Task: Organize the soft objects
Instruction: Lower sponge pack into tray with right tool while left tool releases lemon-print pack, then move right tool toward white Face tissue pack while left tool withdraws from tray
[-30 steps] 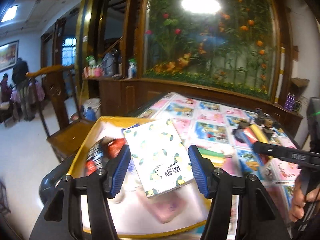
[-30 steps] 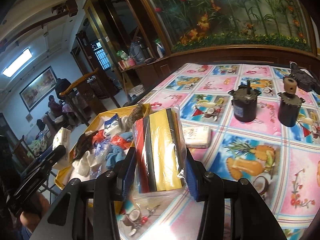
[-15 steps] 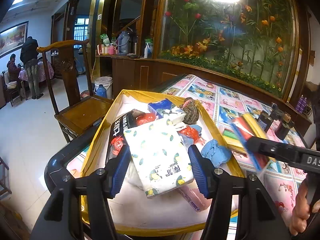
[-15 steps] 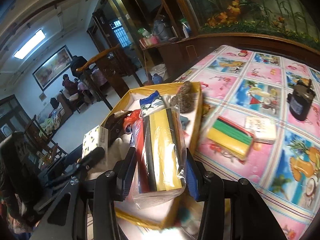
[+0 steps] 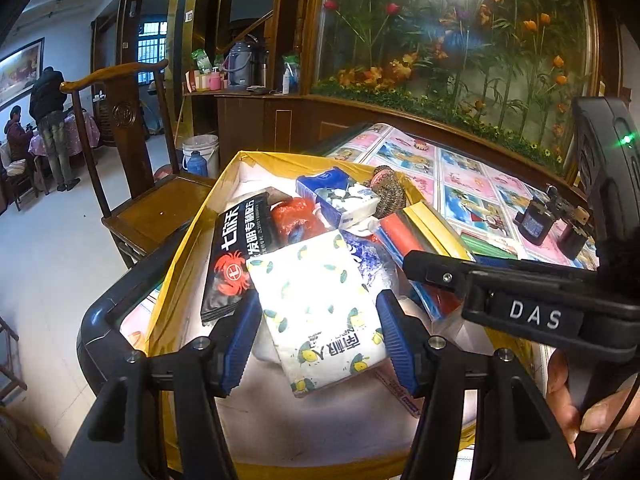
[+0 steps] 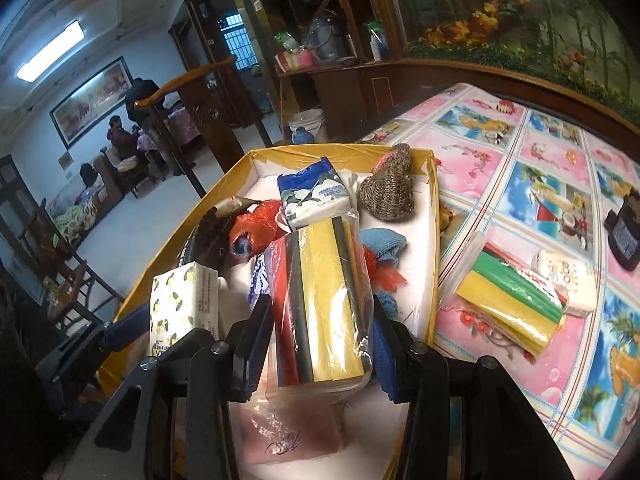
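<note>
yellow box (image 6: 434, 240) crowded, bare floor (image 5: 320, 412) nearside

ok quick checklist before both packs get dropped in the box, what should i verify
1. Left hand-held gripper holds the lemon-print tissue pack: ok.
2. Right hand-held gripper holds the wrapped sponge pack: ok.
3. Both packs over the yellow box: ok.
4. Free landing spot under the sponges: not ok, a pink pack lies there.
5. Grippers apart from each other: cannot tell.
6. Green-yellow sponge pack boxed: not ok, on the table.

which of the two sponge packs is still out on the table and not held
The green-and-yellow sponge pack lies on the tablecloth, right of the yellow box. The red, black and yellow pack is clamped in the right gripper over the box.
</note>
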### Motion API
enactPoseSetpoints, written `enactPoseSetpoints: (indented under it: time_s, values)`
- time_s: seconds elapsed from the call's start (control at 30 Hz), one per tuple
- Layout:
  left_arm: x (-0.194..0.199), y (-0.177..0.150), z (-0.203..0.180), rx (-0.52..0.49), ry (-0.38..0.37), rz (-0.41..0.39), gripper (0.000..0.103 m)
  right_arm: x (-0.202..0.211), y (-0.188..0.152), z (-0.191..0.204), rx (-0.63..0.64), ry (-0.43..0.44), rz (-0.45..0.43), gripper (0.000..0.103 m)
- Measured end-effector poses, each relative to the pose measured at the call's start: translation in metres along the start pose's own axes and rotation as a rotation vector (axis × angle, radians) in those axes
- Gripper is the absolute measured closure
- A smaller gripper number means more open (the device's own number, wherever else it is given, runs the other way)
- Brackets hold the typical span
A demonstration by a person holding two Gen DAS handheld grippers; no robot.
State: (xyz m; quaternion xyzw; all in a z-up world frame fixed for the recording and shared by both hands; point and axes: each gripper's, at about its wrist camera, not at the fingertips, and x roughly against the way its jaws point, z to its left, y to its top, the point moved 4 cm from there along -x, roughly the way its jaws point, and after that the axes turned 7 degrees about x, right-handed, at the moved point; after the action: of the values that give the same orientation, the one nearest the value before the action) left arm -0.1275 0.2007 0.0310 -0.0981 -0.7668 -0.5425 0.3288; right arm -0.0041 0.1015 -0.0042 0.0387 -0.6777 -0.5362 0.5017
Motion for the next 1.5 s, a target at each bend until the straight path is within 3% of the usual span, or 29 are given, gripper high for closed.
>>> enactPoseSetpoints:
  time_s: [0.3, 0.4, 0.6, 0.77, 0.9, 1.07, 1.23, 1.5]
  values:
    - [-0.007, -0.003, 0.0, -0.006, 0.013, 0.014, 0.044, 0.0, -0.005, 0.013, 0.085, -0.001, -0.006, 0.05]
    - [-0.007, -0.003, 0.0, -0.012, 0.015, 0.008, 0.043, 0.003, -0.006, 0.013, 0.088, 0.013, -0.009, 0.038]
    - [-0.007, -0.004, 0.001, 0.002, 0.005, 0.017, 0.039, 0.018, -0.002, 0.01, 0.081, 0.033, -0.043, 0.036]
    - [0.001, 0.0, -0.003, -0.001, -0.004, -0.004, 0.037, 0.047, 0.014, -0.02, -0.014, 0.063, -0.122, 0.036]
    - [0.008, 0.002, -0.008, -0.016, -0.016, -0.031, 0.033, 0.059, 0.026, -0.07, -0.114, -0.018, -0.143, 0.033]
    - [0.011, 0.001, -0.012, -0.028, -0.037, -0.046, 0.033, 0.037, 0.031, -0.138, -0.127, -0.216, -0.011, 0.031]
    - [0.012, 0.002, -0.014, -0.028, -0.055, -0.048, 0.033, 0.002, 0.029, -0.175, -0.174, -0.226, 0.091, 0.031]
    - [0.016, 0.0, -0.02, -0.038, -0.071, -0.05, 0.033, -0.033, 0.012, -0.165, -0.068, -0.223, 0.232, 0.031]
